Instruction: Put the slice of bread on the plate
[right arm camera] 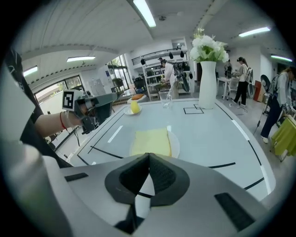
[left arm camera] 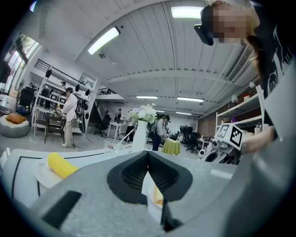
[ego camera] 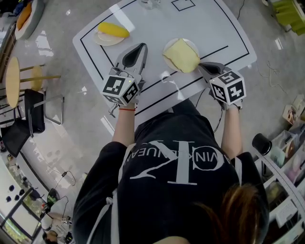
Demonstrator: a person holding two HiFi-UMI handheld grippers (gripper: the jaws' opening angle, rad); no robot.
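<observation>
- Plate [ego camera: 168, 45]: mostly covered by the slice of bread [ego camera: 181, 55]; you see only a strip of rim.
- Worktop [ego camera: 209, 28]: the head view's top edge cuts off its far side.
- Glass [ego camera: 150, 4]: cropped by that same edge.
- Yellow item [ego camera: 113, 30] on the second plate [ego camera: 102, 40]: you cannot tell what it is.
- Left gripper view: your left tongs [left arm camera: 148, 153] screen the slice, except for a sliver in the gap below their tips.
</observation>
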